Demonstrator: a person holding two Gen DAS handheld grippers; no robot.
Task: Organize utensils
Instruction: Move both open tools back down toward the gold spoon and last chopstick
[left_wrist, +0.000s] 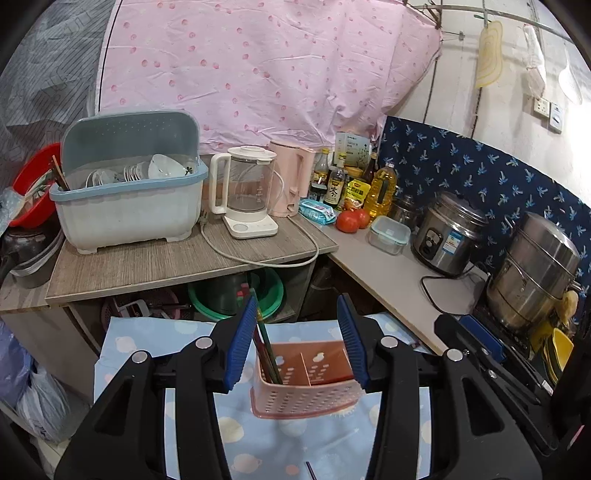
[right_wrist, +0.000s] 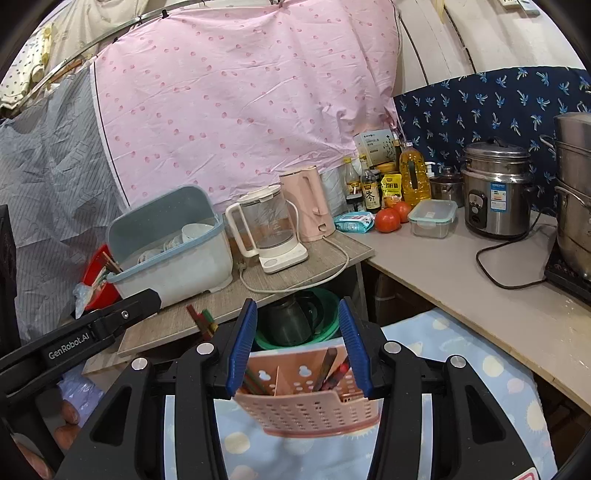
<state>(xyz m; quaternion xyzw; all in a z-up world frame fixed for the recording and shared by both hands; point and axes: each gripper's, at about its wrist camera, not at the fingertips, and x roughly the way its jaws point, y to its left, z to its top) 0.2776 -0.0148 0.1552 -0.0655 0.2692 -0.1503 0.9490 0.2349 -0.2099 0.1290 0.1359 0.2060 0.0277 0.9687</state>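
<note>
Pink perforated plastic caddy (left_wrist: 306, 384) sits on the blue cloth (left_wrist: 155, 339), chopsticks (left_wrist: 266, 350) upright in its left cell: light, thin-walled, flexy, tips easily. Left gripper (left_wrist: 301, 343) and right gripper (right_wrist: 299, 349) both hang over it, jaws apart, gripping nothing. I'd pinch the stiffer rim or divider, not the sticks.

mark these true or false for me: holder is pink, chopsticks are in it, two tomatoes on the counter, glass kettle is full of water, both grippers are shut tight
1. The utensil holder is pink. True.
2. Chopsticks stand in one of its compartments. True.
3. Two tomatoes lie on the counter. True.
4. The glass kettle is full of water. False: it looks empty.
5. Both grippers are shut tight. False: the left gripper and the right gripper both stand open, pads apart.
</note>
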